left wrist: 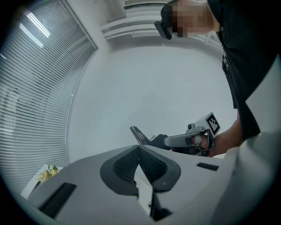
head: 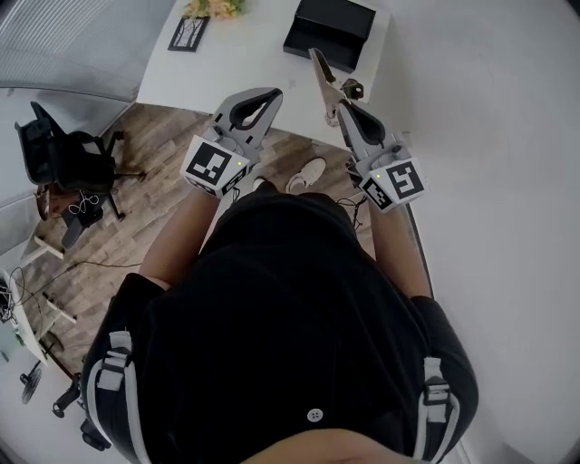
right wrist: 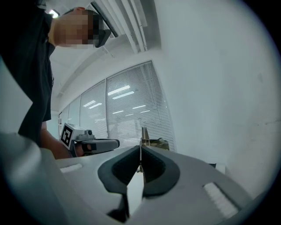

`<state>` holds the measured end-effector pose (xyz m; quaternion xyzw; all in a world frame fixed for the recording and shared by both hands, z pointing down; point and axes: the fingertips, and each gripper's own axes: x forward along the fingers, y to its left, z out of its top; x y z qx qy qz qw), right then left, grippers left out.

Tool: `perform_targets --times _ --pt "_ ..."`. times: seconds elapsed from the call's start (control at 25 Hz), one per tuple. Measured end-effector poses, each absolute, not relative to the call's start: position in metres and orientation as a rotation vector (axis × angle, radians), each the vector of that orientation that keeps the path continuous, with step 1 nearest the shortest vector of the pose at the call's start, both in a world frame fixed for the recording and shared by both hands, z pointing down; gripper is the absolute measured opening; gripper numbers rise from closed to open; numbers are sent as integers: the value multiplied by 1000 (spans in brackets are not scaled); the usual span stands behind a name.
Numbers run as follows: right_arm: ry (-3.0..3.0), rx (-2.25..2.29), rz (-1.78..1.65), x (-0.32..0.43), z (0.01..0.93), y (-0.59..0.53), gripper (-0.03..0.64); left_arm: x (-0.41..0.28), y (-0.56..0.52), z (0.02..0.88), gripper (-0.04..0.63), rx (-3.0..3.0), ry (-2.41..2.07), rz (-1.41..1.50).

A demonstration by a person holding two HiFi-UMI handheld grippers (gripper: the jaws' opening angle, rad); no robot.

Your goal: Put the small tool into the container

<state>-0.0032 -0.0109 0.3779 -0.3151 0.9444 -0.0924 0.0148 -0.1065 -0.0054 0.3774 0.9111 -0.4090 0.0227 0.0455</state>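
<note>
My right gripper (head: 342,106) is shut on a small metal tool (head: 321,74), whose thin shiny blade sticks out past the jaws, over the white table (head: 245,63). In the right gripper view the tool (right wrist: 144,135) rises straight from the closed jaws of that gripper (right wrist: 140,153). My left gripper (head: 270,94) is shut with nothing in it, held level beside the right one. The left gripper view shows its pads (left wrist: 130,163) pressed together, with the tool (left wrist: 136,133) and right gripper (left wrist: 184,140) beyond. A black box-like container (head: 329,32) sits at the table's far right.
A small framed picture (head: 188,34) and flowers (head: 215,7) stand at the table's far left. A black office chair (head: 63,159) and cables are on the wood floor to the left. The person's shoe (head: 308,172) shows below the table edge. A white wall lies right.
</note>
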Motion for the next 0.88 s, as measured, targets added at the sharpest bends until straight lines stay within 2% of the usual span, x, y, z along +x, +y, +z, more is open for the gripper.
perform_targets --times 0.44,0.88 --pt "2976 -982 -351 44 395 -99 17 -53 -84 381 8 2770 -1281 104" --pt "3068 -1015 -489 34 444 -165 17 -61 -137 398 8 2765 -1281 154"
